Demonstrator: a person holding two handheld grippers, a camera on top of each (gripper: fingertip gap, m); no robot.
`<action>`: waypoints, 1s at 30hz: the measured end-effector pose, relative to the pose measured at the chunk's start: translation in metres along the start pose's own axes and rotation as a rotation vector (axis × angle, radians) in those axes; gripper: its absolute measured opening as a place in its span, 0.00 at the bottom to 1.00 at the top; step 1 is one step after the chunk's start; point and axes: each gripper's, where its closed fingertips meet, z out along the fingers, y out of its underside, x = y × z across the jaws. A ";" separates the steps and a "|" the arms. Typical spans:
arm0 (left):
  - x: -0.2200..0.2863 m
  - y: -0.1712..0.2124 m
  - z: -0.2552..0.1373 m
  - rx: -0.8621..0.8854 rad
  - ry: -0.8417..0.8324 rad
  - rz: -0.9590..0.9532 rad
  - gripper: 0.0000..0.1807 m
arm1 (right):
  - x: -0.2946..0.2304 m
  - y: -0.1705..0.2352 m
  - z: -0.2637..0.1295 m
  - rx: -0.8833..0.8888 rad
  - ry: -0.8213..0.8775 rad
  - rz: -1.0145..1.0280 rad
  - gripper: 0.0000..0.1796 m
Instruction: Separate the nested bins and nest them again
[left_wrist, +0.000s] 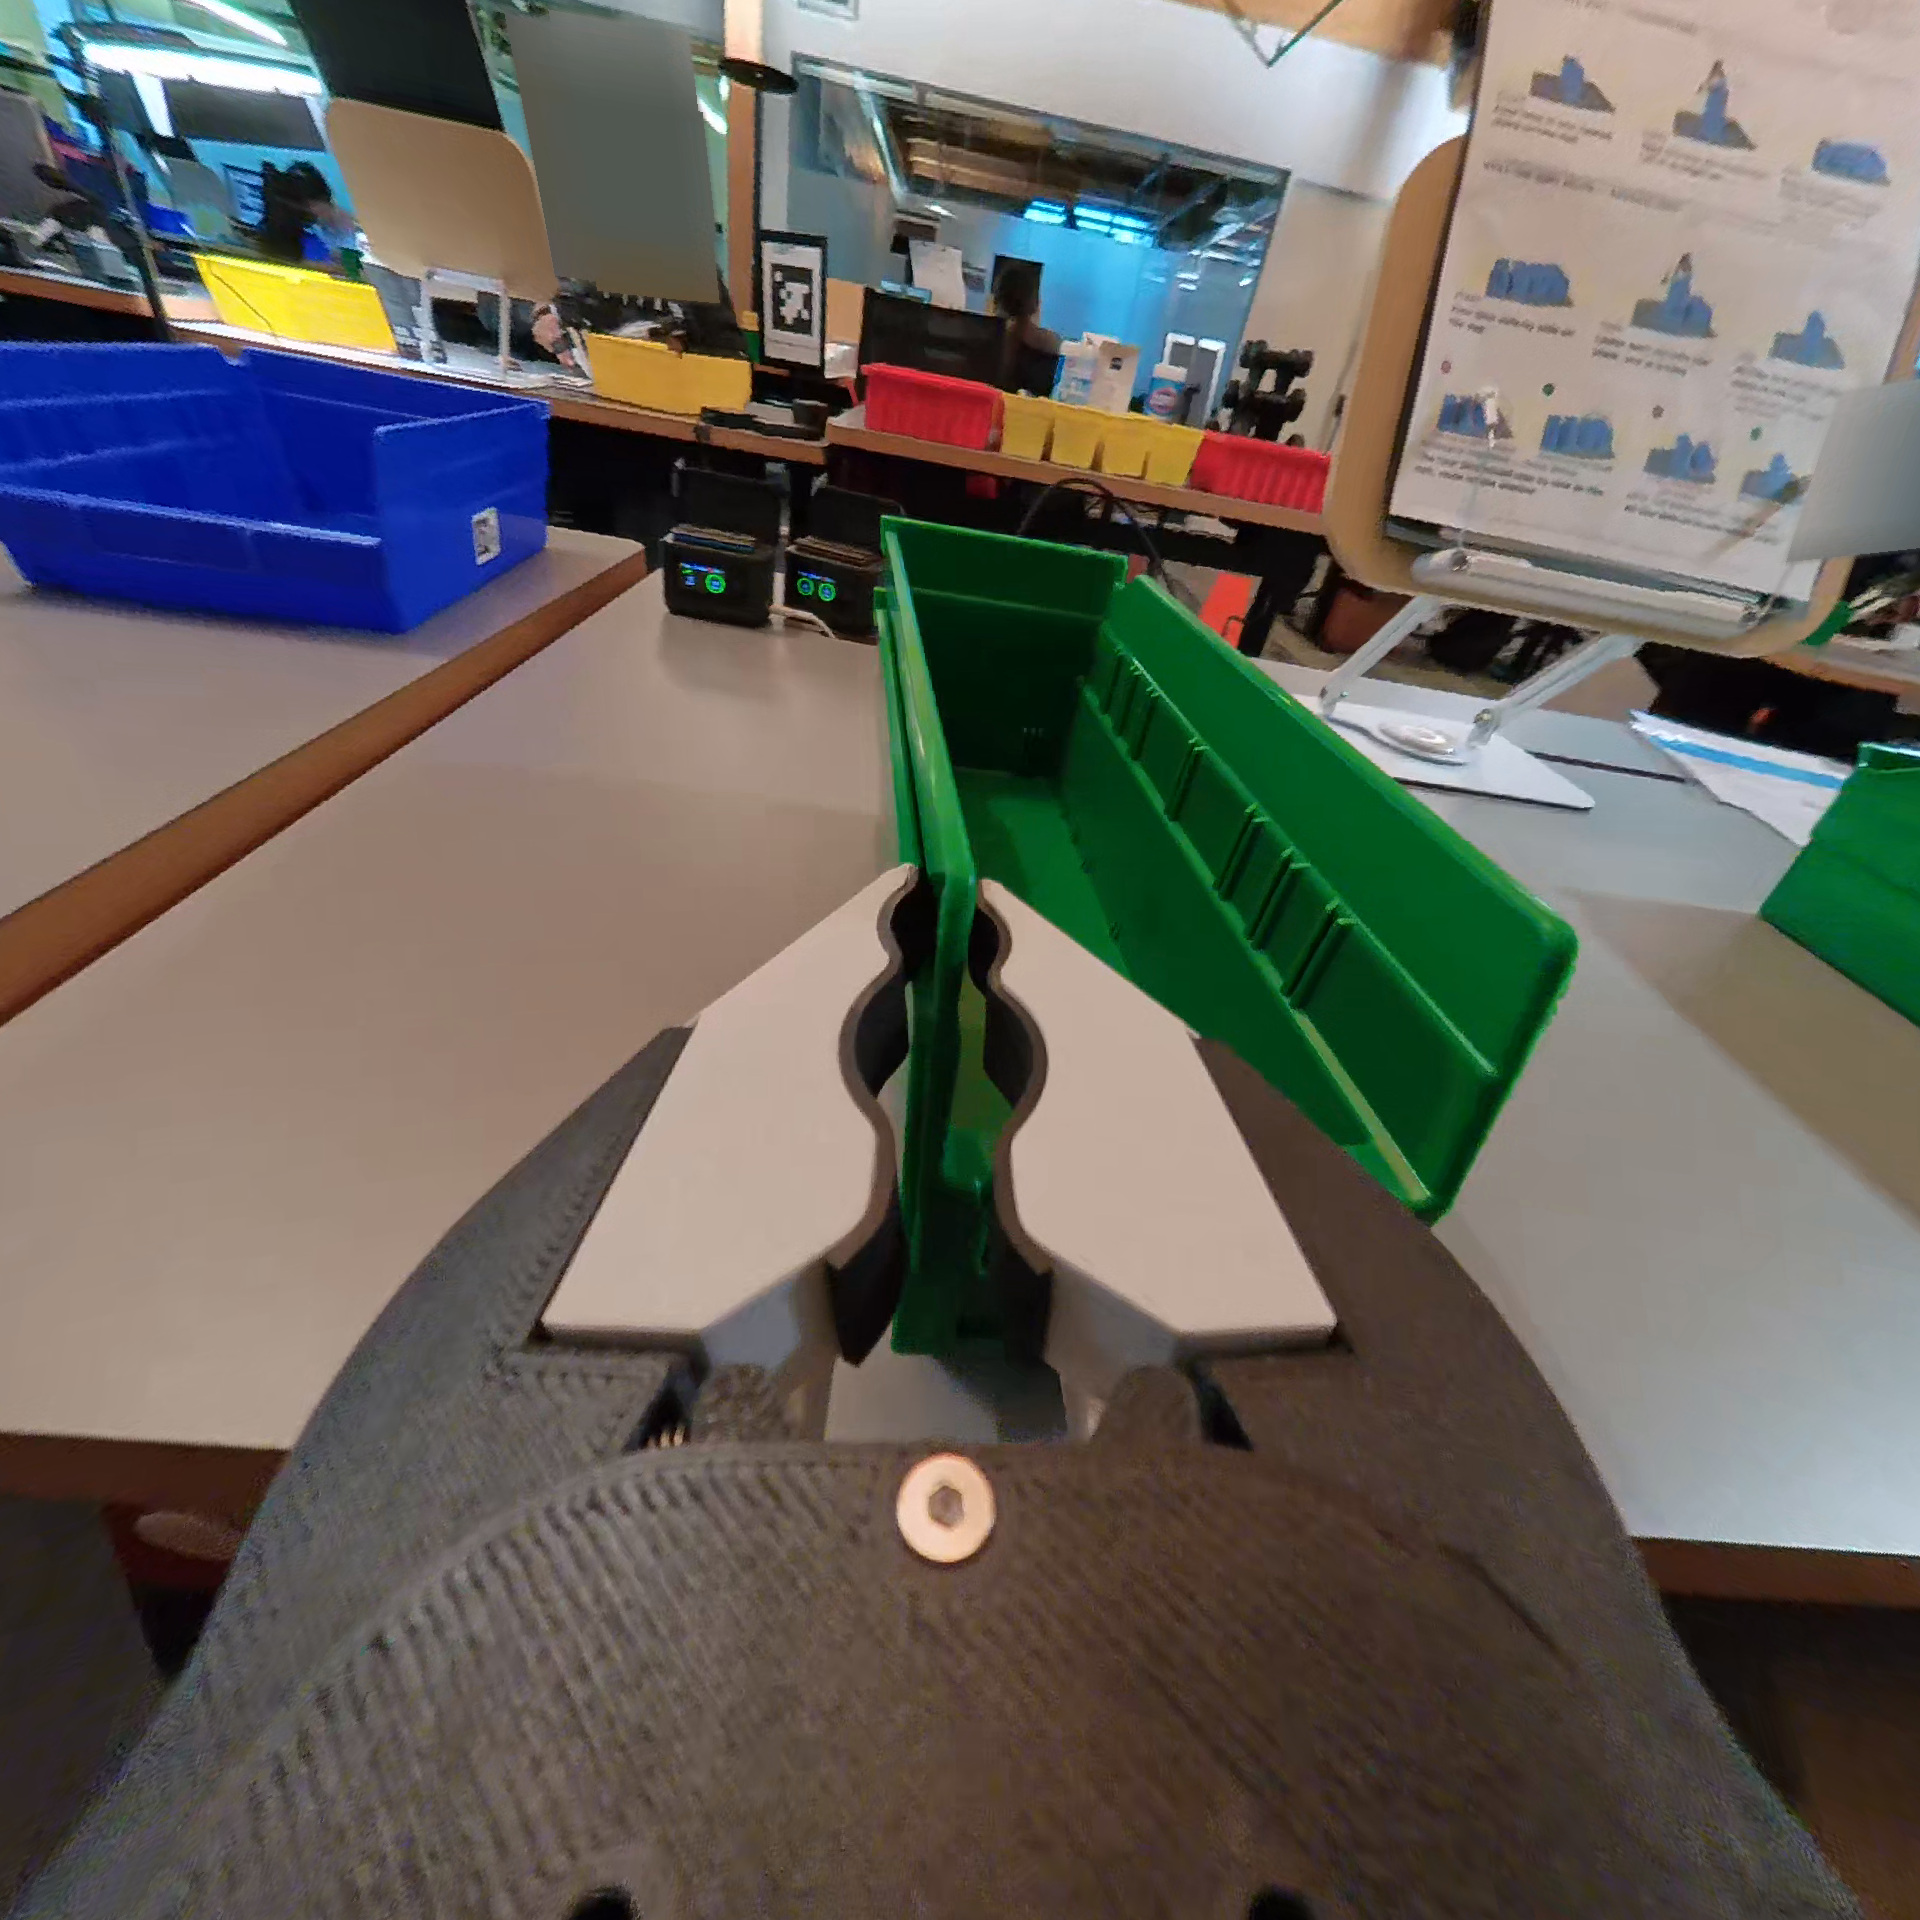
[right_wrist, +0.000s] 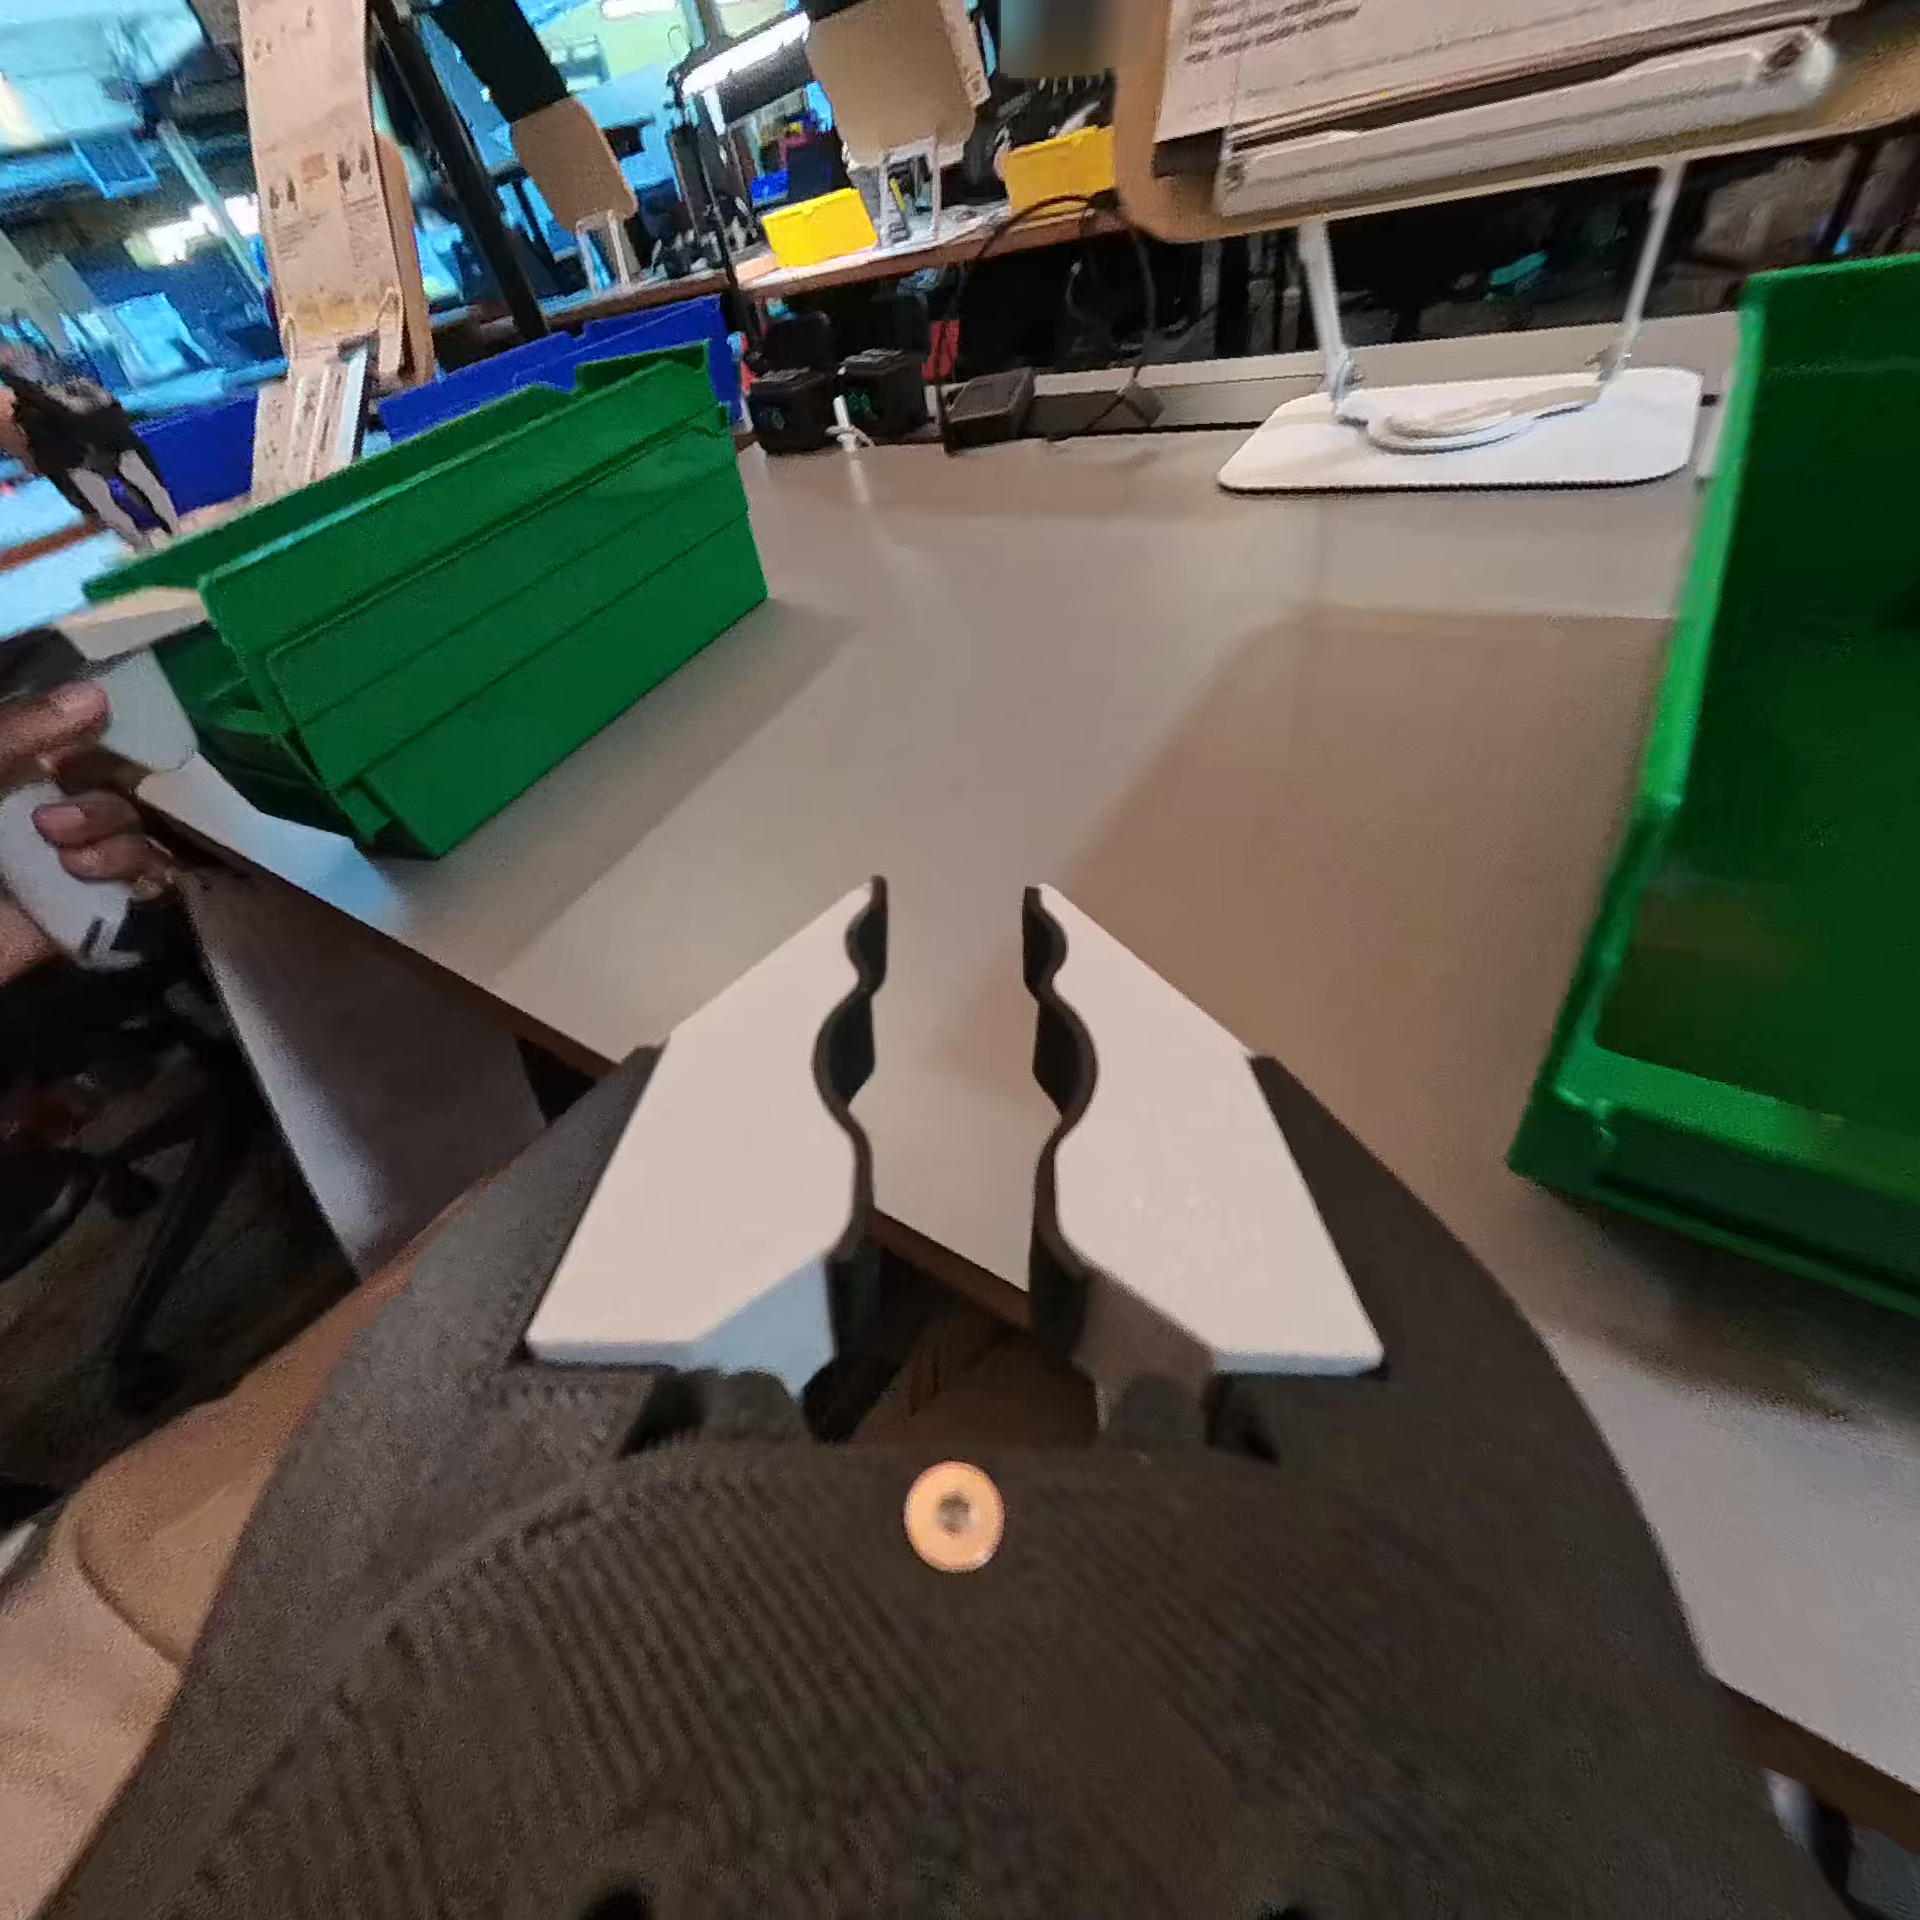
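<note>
My left gripper (left_wrist: 948, 894) is shut on the near side wall of a long green bin (left_wrist: 1226, 831), which sits tilted with its far wall leaning right. In the right wrist view that same green stack (right_wrist: 488, 603) shows at the left, with several nested layers visible along its side, and a hand holding the left gripper (right_wrist: 125, 665) at its near end. My right gripper (right_wrist: 954, 904) is open and empty above the grey table (right_wrist: 1195, 675). A second green bin (right_wrist: 1787, 779) stands at the right edge, also glimpsed in the left wrist view (left_wrist: 1860, 883).
A blue bin (left_wrist: 260, 478) sits on the neighbouring table to the left. Two black chargers (left_wrist: 769, 582) and a white monitor stand (right_wrist: 1475, 426) line the table's back. Papers (left_wrist: 1745, 769) lie at the far right. The table's front edge (right_wrist: 540, 1029) runs just below my right gripper.
</note>
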 end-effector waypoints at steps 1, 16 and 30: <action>-0.001 -0.001 0.002 0.004 0.013 -0.004 0.03 | 0.005 -0.002 -0.002 0.011 -0.005 0.045 0.16; -0.003 -0.015 0.002 0.072 0.021 0.019 0.04 | -0.015 0.007 0.007 -0.025 -0.091 0.135 0.14; -0.001 -0.015 0.002 0.075 0.022 0.018 0.02 | -0.015 0.016 0.007 -0.076 -0.061 0.053 0.16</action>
